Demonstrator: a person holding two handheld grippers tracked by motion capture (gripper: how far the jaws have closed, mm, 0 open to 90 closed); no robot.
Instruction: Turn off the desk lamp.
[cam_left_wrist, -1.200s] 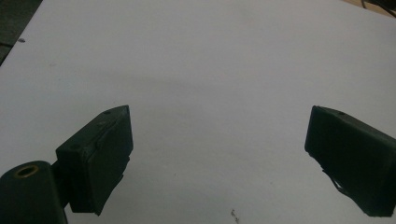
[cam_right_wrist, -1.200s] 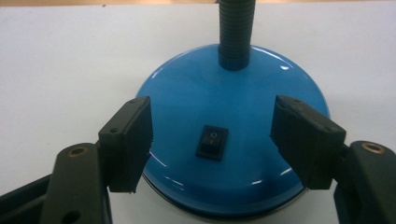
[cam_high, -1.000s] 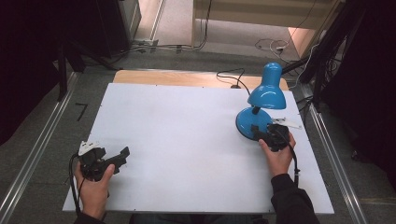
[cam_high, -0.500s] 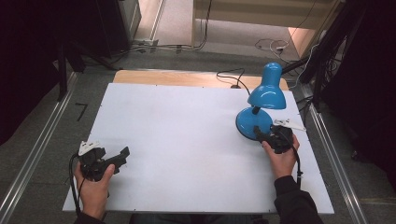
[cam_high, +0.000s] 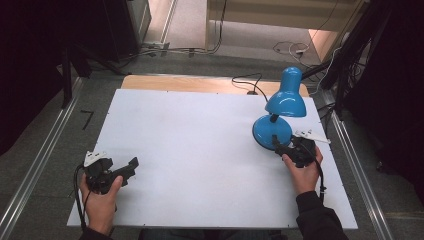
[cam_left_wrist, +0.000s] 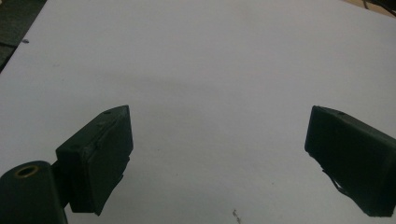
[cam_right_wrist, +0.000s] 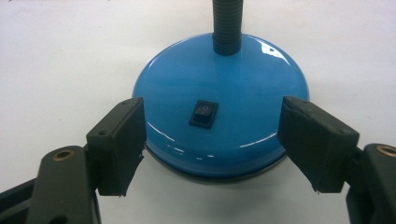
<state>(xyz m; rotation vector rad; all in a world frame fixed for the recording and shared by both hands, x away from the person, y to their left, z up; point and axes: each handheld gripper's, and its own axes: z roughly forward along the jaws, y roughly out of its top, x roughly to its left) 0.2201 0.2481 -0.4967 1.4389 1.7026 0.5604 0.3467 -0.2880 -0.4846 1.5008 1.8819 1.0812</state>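
A blue desk lamp (cam_high: 280, 107) stands at the table's right side, its round base (cam_right_wrist: 222, 100) carrying a small black rocker switch (cam_right_wrist: 204, 113) and a black flexible neck (cam_right_wrist: 226, 21). My right gripper (cam_high: 285, 146) is open, its jaws straddling the near edge of the base without visibly touching it; in the right gripper view (cam_right_wrist: 212, 149) the base sits between them. My left gripper (cam_high: 127, 167) rests at the table's near left, held by a hand, open over bare white tabletop (cam_left_wrist: 219, 93).
The white board (cam_high: 200, 145) lies on a wooden table whose far edge (cam_high: 180, 82) shows. The lamp's black cord (cam_high: 247, 82) trails off the back. Metal rails (cam_high: 350, 155) run along both sides; cables lie on the floor beyond.
My right gripper has drawn back slightly from the lamp base toward the near edge. The left gripper has stayed nearly still.
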